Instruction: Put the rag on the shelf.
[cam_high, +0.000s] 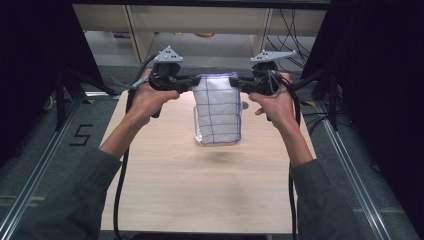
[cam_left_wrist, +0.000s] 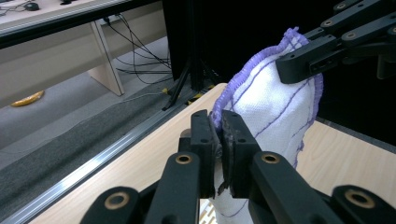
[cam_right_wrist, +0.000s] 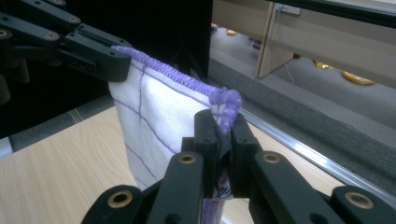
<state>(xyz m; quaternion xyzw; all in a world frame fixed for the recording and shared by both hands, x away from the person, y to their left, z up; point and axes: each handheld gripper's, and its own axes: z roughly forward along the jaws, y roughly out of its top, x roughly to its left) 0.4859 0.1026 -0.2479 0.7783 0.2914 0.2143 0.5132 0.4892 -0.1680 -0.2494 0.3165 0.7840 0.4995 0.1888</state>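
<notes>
Over our pale wooden table (cam_high: 200, 190) we hold a white cloth (cam_high: 217, 112) by its two top corners, left tongs (cam_high: 189, 84) and right tongs (cam_high: 239, 84) each clamped on one, so it hangs flat and clear of the surface.

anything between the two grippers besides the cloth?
No. Just the white cloth, its top edge stretched from left gripper to right gripper; clear in the high view.

The light wooden rectangular table (cam_high: 200, 185) carries what seems to be a clear plastic container (cam_high: 200, 139), near its far middle, with bare wood spreading on every side of that container.
</notes>
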